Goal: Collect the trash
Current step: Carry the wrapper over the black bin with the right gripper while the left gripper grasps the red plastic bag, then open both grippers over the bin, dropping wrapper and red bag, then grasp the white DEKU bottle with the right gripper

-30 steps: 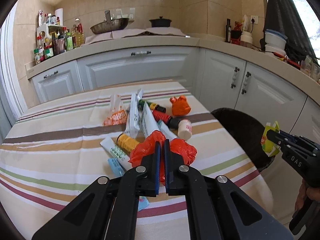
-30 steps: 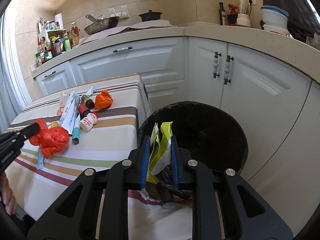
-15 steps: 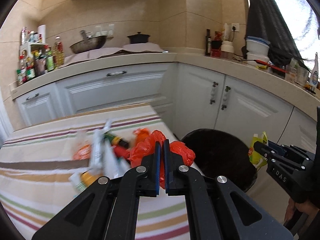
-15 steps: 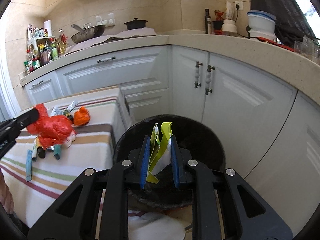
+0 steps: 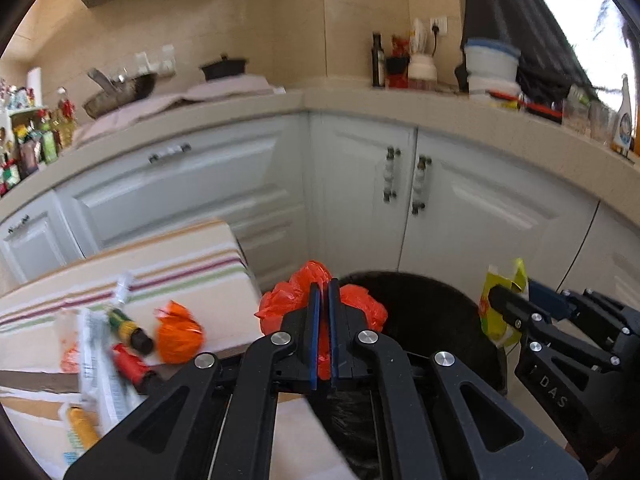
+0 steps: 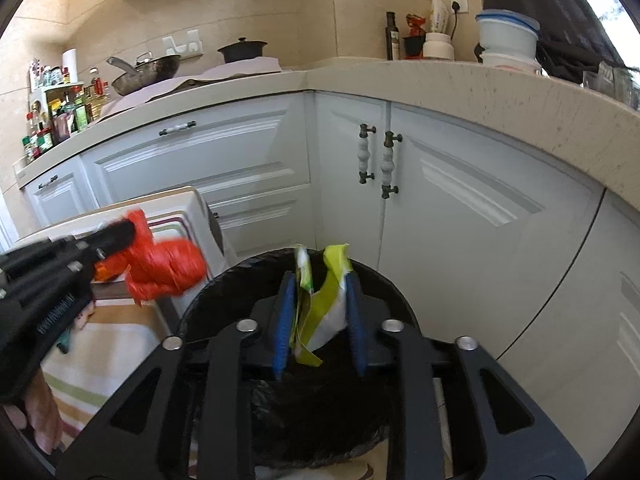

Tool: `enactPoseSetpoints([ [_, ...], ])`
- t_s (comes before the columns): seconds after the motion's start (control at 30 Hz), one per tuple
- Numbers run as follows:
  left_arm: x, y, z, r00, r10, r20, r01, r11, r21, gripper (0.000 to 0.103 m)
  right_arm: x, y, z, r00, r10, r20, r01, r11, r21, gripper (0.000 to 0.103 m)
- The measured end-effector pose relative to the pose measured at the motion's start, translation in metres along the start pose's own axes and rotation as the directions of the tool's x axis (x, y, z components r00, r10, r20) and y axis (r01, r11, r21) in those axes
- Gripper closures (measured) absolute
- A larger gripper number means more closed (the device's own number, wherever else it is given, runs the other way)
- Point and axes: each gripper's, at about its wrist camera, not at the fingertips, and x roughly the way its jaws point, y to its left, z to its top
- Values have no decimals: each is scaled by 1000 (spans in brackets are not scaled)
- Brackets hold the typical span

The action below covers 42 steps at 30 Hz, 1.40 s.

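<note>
Yellow wrapper (image 6: 320,300) upright (jaws opening) over bin (image 6: 376,280).

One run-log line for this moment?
left gripper: shut on red bag | right gripper: opening, yellow wrapper between jaws | over black bin

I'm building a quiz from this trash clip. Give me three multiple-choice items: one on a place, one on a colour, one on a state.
1. Where does the bin stand?
A. on the counter
B. on the floor by the cabinets
C. on the table

2. What colour is the bag in the left gripper?
A. red
B. blue
C. white

3. How is the wrapper in the right gripper?
A. lying on the table
B. between the fingers, over the bin
C. on the counter

Key: 1 B, the bin stands below the cabinets. 2 A, the left gripper pinches a red bag. 3 B, the right gripper has the wrapper between its opening fingers.
</note>
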Motion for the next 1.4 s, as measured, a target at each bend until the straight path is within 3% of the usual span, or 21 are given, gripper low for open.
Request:
enactPoseSetpoints([
  [0.07, 12, -1, -2, 999, 8, -36, -8, 1000, -6, 86, 11, -4, -1, 1000, -2, -19, 2, 1000, 5, 65],
  [0.17, 18, 0, -5, 998, 17, -61, -19, 999, -26, 76, 18, -9, -4, 999, -13, -31, 14, 1000, 21, 63],
  [0.67, -45, 45, -19, 991, 132, -37, -135, 987, -82, 70, -20, 25, -8, 998, 58, -10, -58, 998, 8, 63],
  [0.87, -85, 84, -40, 974, 219, -50, -224, 966, -132, 66, -40, 61, -14, 992, 125, -8, -125, 992, -29, 62],
  [1.07, -119, 121, -61, 946, 319, -62, -325, 930, -170, 63, -50, 101, -22, 980, 198, -25, -199, 978, -63, 62],
  [1.4, -143, 175, -90, 910, 403, -100, -415, 876, -247, 61, -47, 164, -27, 961, 264, -76, -273, 952, -139, 62],
])
